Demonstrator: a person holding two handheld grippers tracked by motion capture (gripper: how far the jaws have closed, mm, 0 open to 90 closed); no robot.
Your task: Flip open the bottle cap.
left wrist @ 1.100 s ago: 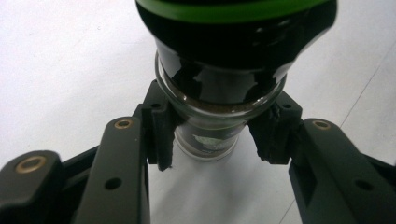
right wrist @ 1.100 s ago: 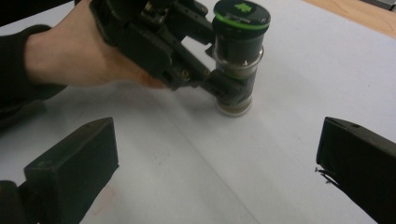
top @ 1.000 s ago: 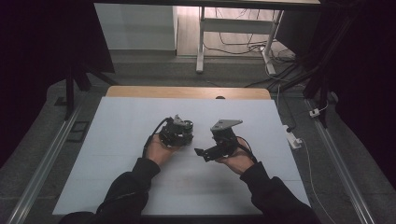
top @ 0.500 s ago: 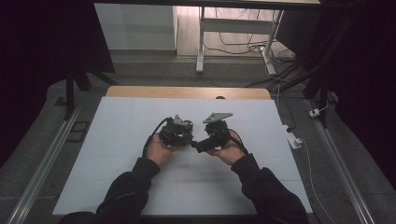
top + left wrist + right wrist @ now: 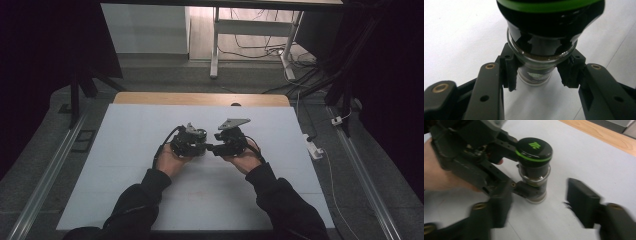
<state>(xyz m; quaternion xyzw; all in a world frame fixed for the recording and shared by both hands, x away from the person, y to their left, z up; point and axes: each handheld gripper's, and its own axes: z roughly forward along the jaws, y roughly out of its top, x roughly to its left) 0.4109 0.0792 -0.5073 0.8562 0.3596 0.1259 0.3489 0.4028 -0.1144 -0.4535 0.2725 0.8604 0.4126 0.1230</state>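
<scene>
Glass jar pinched by left gripper jaws; right gripper, jaws spread, should centre on the lid before closing.

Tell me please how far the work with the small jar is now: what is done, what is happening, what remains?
Done: the left gripper is clamped on the glass jar, which stands upright on the white table. In hand: the right gripper is open, its jaws on either side of the jar, touching nothing. Left: the black lid with the green ring is on; probably it gets gripped next.
</scene>
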